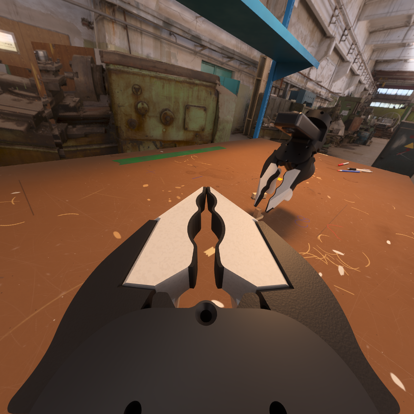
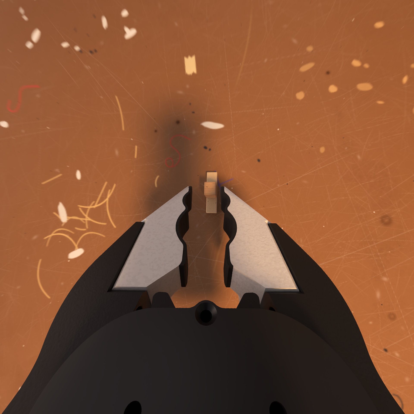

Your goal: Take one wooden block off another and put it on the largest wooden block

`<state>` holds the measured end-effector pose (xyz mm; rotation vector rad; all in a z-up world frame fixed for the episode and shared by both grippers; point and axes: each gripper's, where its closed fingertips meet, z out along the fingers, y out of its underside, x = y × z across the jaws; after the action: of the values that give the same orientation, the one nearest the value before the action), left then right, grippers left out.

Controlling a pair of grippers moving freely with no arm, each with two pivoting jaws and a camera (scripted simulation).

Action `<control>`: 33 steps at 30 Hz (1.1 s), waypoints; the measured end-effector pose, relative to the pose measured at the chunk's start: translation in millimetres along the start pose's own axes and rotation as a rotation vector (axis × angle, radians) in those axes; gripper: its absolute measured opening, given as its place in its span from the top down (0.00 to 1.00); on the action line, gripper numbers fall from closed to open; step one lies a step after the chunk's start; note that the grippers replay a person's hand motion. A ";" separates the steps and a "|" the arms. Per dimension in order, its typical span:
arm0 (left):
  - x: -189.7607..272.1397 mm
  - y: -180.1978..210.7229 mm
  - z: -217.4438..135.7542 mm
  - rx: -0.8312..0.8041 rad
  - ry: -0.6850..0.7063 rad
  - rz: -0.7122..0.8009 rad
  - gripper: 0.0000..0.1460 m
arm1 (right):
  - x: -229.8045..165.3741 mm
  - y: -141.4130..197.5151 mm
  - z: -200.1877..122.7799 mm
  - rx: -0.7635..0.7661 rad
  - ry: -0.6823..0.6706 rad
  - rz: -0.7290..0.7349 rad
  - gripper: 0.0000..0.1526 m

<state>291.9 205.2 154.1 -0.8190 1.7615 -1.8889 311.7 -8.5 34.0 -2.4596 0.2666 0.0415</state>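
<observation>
In the right wrist view a small darker wooden block [image 2: 210,189] sits on a longer pale wooden block [image 2: 211,207] lying on the brown table. My right gripper [image 2: 206,188] is open and points down at them, with the small block between its fingertips and apart from both. In the left wrist view that stack [image 1: 258,212] stands just below the right gripper [image 1: 261,208]. Another pale flat block [image 1: 254,195] lies behind its fingers, partly hidden. My left gripper [image 1: 206,188] is shut and empty, hovering over the table left of the stack.
The scratched brown table [image 1: 89,224] carries a green tape strip [image 1: 168,154] at its far edge and several pens [image 1: 354,170] at the far right. A blue shelf post [image 1: 264,100] stands behind the table. Old machines stand beyond.
</observation>
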 end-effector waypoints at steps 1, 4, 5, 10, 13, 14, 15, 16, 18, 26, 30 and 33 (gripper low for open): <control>-0.3 0.0 -0.2 0.001 -0.001 -0.001 1.00 | 1.0 2.8 5.6 -0.027 0.008 -0.006 0.85; -0.7 -0.4 -0.4 0.001 -0.001 0.000 1.00 | 1.9 4.3 12.7 -0.060 0.029 -0.020 0.93; -0.6 -0.4 -0.2 0.000 -0.001 0.001 1.00 | 1.2 2.3 11.5 -0.052 0.025 -0.023 0.93; 0.7 -0.8 0.1 -0.003 0.004 0.008 1.00 | -1.2 -22.3 -7.4 0.073 -0.007 -0.021 0.93; 0.4 -1.6 -0.9 0.001 -0.002 0.008 1.00 | 3.9 -40.6 -26.8 0.167 0.001 -0.008 0.93; 0.1 -1.8 -1.2 0.002 -0.003 0.007 1.00 | 7.7 -46.8 -35.5 0.203 0.016 -0.002 0.93; -0.1 -2.0 -1.5 0.004 -0.004 0.005 1.00 | 10.8 -53.6 -44.7 0.241 0.023 0.008 0.93; -0.1 -2.3 -1.6 0.005 -0.003 0.004 1.00 | 12.3 -61.5 -54.2 0.282 0.018 0.017 0.93; 0.2 -2.7 -1.5 0.006 -0.002 0.005 1.00 | 13.2 -77.2 -70.7 0.358 -0.001 0.029 0.93; -0.7 -3.4 -3.6 0.015 -0.008 0.005 1.00 | 21.7 -109.7 -97.2 0.427 0.052 -0.004 0.93; -0.8 -4.2 -3.1 0.017 -0.005 0.000 1.00 | 54.1 -51.1 -96.4 0.233 0.224 0.079 0.93; 0.0 -4.6 -2.1 0.015 -0.002 0.002 1.00 | 65.7 7.7 -86.0 0.089 0.226 0.178 0.93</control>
<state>290.9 207.2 158.6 -0.8128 1.7439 -1.8973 371.3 -79.4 90.5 -2.3465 0.5732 -0.1699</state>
